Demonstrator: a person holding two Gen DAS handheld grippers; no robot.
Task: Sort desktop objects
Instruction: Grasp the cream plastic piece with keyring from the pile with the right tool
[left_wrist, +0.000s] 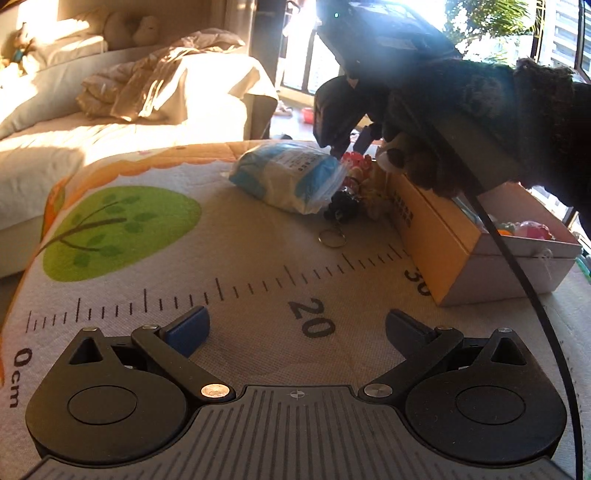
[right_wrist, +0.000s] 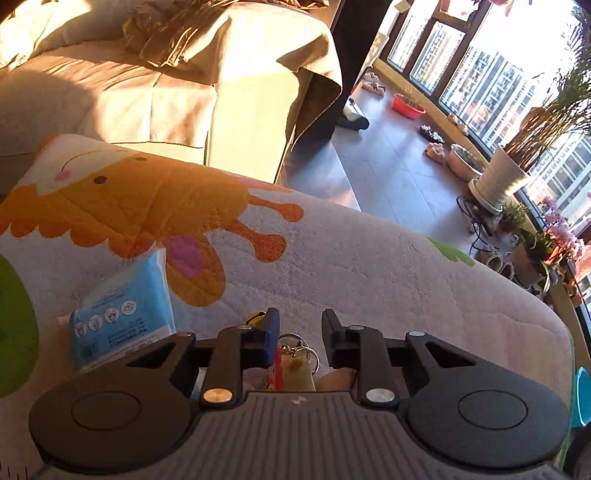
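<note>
Between right tongs (right_wrist: 300, 341): keychain charm (right_wrist: 295, 365).

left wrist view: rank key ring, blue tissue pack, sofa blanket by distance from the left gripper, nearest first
From the left gripper, open over the printed ruler:
1. Key ring, on the mat just ahead, slightly right of centre.
2. Blue tissue pack, lying on the mat behind the ring, a little left of it.
3. Sofa blanket, off the mat, far back on the left.
</note>
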